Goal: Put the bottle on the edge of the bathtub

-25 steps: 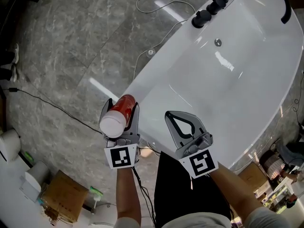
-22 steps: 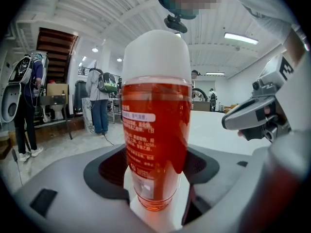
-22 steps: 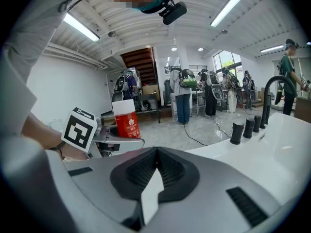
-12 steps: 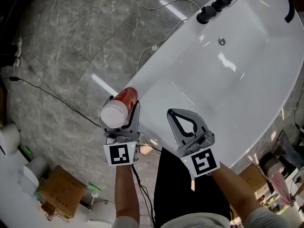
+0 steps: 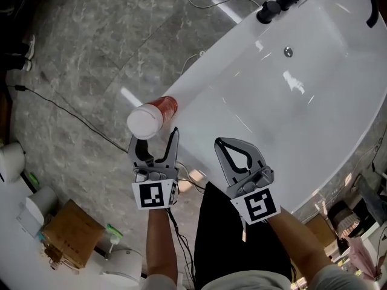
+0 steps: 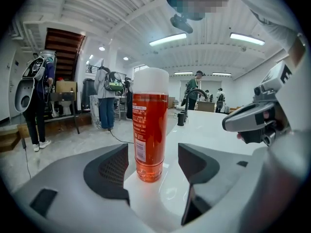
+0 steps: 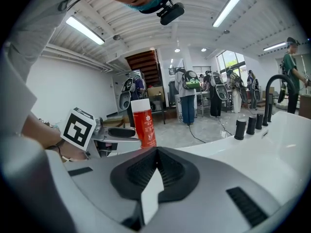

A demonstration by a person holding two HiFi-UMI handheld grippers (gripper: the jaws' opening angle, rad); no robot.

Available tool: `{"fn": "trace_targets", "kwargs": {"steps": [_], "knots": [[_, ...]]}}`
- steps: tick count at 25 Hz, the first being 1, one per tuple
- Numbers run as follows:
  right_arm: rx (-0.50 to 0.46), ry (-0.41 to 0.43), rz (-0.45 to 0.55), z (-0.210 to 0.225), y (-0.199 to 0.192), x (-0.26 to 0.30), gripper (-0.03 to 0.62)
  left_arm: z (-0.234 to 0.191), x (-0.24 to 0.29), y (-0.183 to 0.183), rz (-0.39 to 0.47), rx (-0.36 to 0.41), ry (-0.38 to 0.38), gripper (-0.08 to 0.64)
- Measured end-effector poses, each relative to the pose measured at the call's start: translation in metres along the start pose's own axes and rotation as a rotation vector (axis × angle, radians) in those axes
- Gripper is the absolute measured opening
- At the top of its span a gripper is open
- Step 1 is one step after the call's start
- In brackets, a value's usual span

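Left gripper view first: the fingers [image 6: 109, 171] of the left gripper [image 6: 153, 168] are spread wide, and there's clear daylight on both sides. They're gripping nothing! The bottle [image 6: 150, 125] stands upright right between them, red-orange body, white cap, its base planted on the glossy white edge of the bathtub [image 6: 158, 200], touching neither pad.

From the head view it's the same story. The left gripper [image 5: 155, 139] sits just behind the bottle [image 5: 151, 116], jaws parted, with the white cap pointing up at the camera and the bottle standing on the near rim of the bathtub [image 5: 254, 101], right where the rim meets the grey marble floor [image 5: 91, 59].

Over to the right gripper view: the jaws of the right gripper [image 7: 156, 152] are pressed together, tip to tip, nothing between them. It's empty, and it looks past its own nose at the bottle [image 7: 144, 123] standing tall beside the left gripper's marker cube [image 7: 77, 127].

In the head view the right gripper [image 5: 222, 145] hangs over the tub's rim, just beside the left one, both marker cubes facing up. Farther out, black tap fittings [image 5: 269, 9] line the tub's far rim, a dark cable [image 5: 60, 110] snakes across the floor, and a cardboard box [image 5: 66, 234] sits at lower left.
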State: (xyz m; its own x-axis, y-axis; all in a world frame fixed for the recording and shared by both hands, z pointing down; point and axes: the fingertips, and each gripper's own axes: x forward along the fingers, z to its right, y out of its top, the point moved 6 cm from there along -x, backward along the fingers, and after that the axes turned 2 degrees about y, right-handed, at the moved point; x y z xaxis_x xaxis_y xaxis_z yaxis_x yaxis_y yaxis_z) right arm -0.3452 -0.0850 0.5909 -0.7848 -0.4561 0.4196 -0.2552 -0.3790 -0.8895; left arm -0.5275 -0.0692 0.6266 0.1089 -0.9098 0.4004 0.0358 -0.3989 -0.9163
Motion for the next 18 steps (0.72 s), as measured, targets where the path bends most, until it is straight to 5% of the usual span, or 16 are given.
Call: {"fn": "trace_targets", "kwargs": {"steps": [15,18], "knots": [[0.006,-0.016,0.052,-0.001,-0.003,-0.051,0.006,0.035,-0.044,0.001,-0.006,-0.094,0.101,0.302],[0.009,-0.023,0.058,0.007,-0.005,-0.062,0.006,0.049,-0.046,0.005,-0.002,-0.094,0.127,0.247]]}}
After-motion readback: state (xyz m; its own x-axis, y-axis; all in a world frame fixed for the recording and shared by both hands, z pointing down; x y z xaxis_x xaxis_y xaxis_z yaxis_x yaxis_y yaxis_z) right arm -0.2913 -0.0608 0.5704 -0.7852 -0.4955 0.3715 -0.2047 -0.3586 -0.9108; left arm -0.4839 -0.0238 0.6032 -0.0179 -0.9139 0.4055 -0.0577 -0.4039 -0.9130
